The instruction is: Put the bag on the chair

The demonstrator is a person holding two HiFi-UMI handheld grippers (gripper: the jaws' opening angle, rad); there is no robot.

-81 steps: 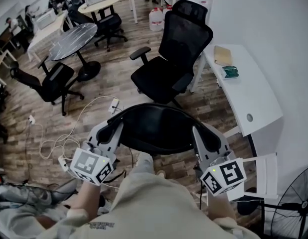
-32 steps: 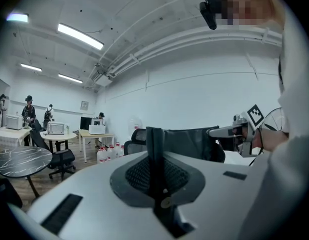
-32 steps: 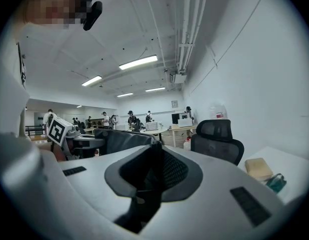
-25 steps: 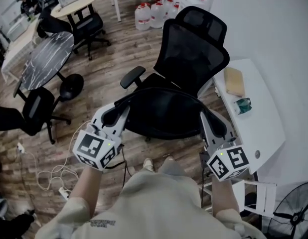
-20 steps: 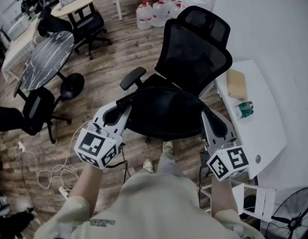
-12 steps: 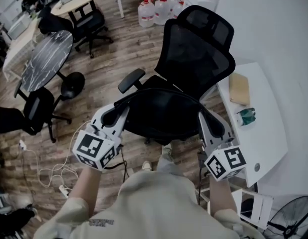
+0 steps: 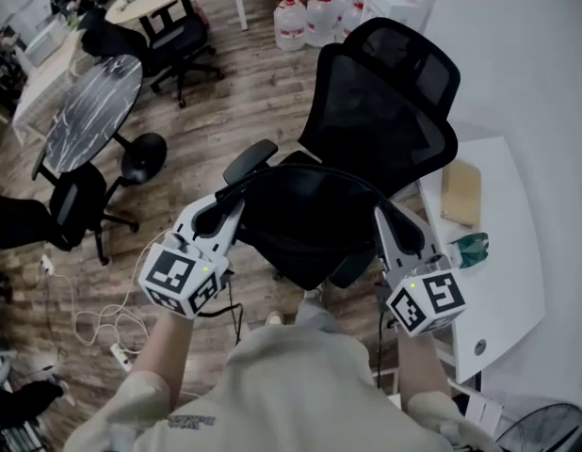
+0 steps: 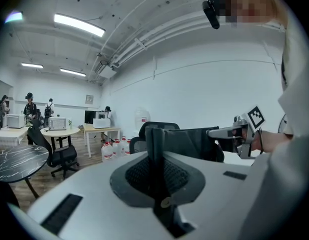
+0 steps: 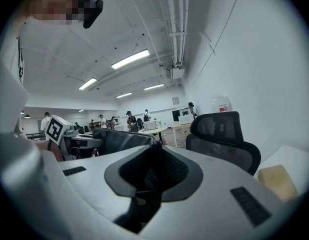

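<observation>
In the office, our left claw [image 7: 218,215] and right claw [image 7: 396,235] pinch the bag [image 7: 310,224], seemingly over the chair [image 7: 390,111]; lowering remains.

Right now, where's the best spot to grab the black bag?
By its top edge, one end each side, from the person's side. The black bag is wide and floppy, hanging between the left gripper and right gripper, so end grips keep it level.

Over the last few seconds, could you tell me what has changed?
The bag, carried between the left gripper and right gripper, has come forward to the chair and now covers its seat in the head view. Both grippers stay shut on the bag; nothing was let go.
</observation>
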